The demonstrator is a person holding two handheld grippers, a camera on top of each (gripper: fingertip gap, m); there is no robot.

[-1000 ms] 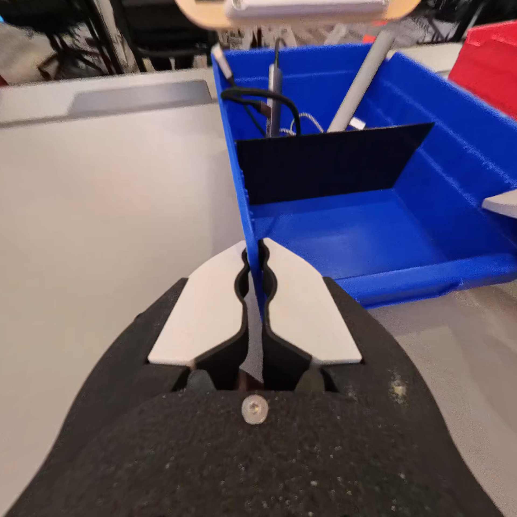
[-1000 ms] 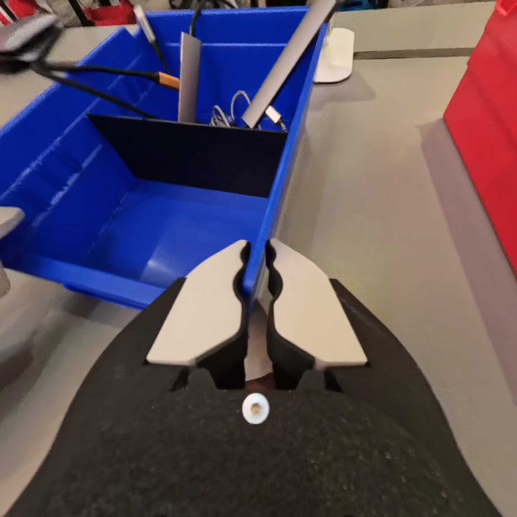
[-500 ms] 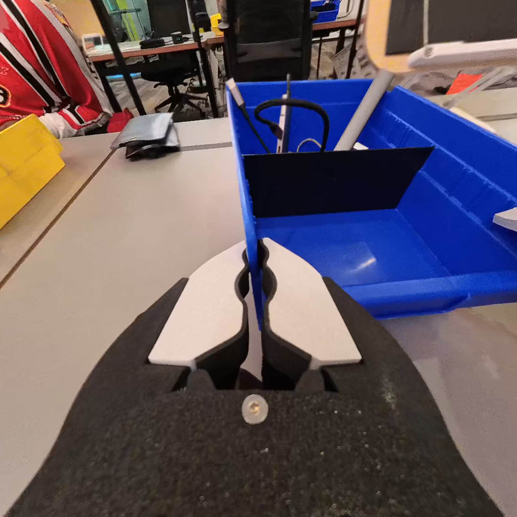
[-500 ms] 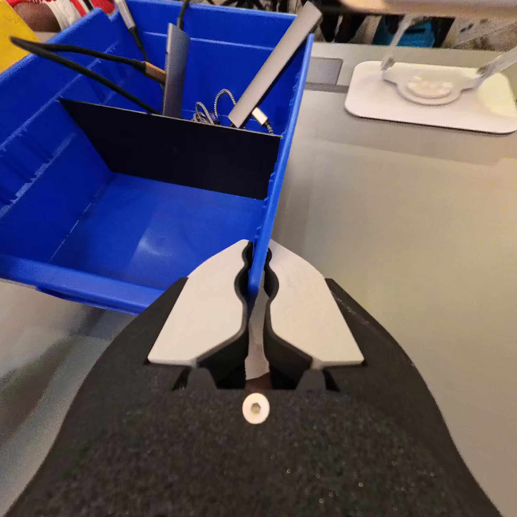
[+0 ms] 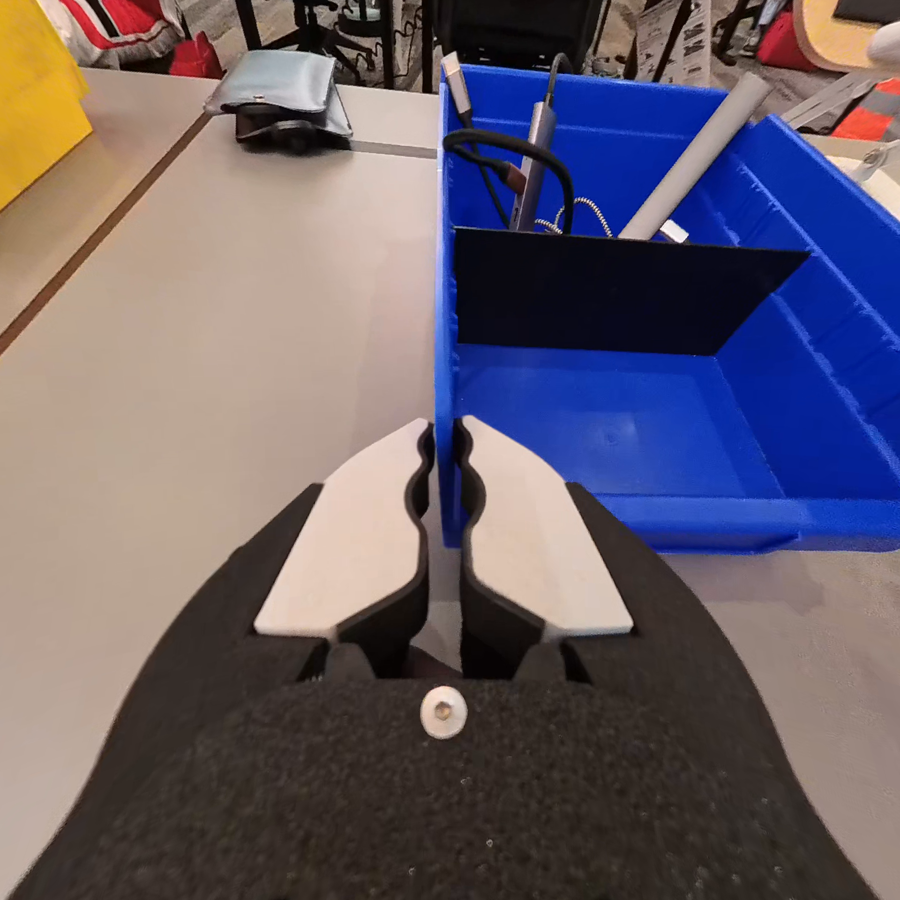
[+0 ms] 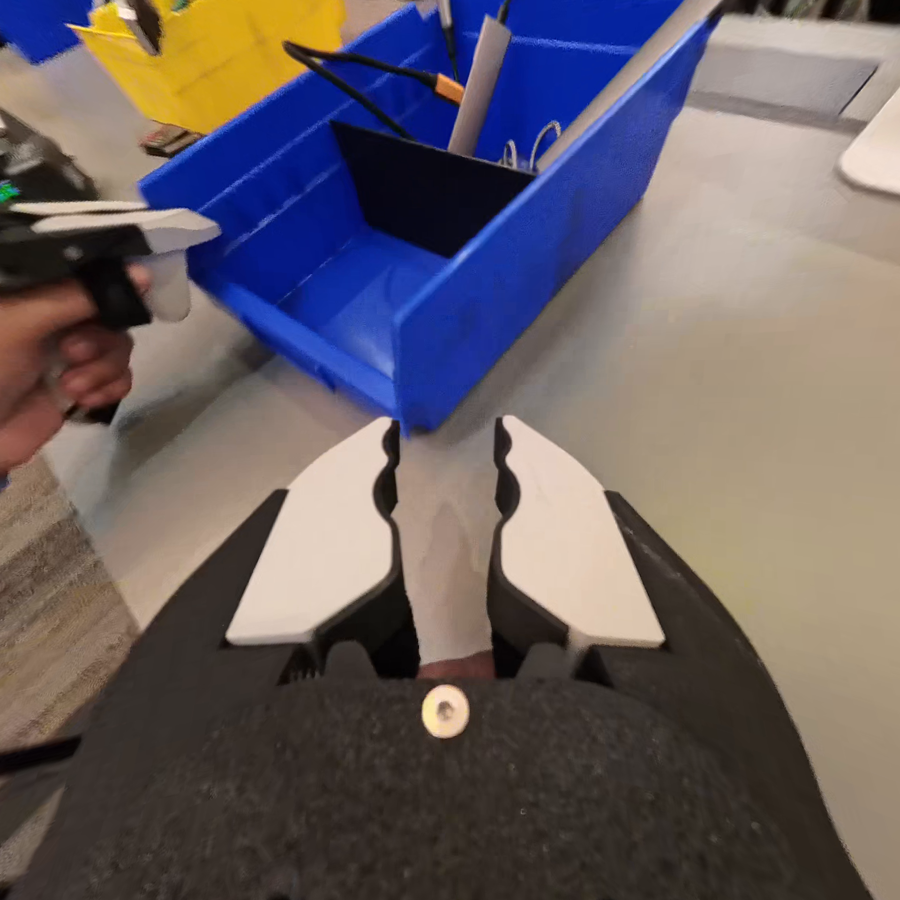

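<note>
Up close, the left gripper [image 5: 442, 428] is clamped on the left side wall of the blue bin [image 5: 828, 311], one finger inside, one outside. The right gripper [image 6: 445, 428] stands spread and holds nothing, just short of the bin's near right corner. The bin sits on the grey bench [image 5: 219, 316]; a black divider [image 5: 609, 292] splits it, with cables [image 5: 506, 165] and a grey tube [image 5: 691, 160] behind. A dark pouch [image 5: 287, 92] lies toward the far edge.
</note>
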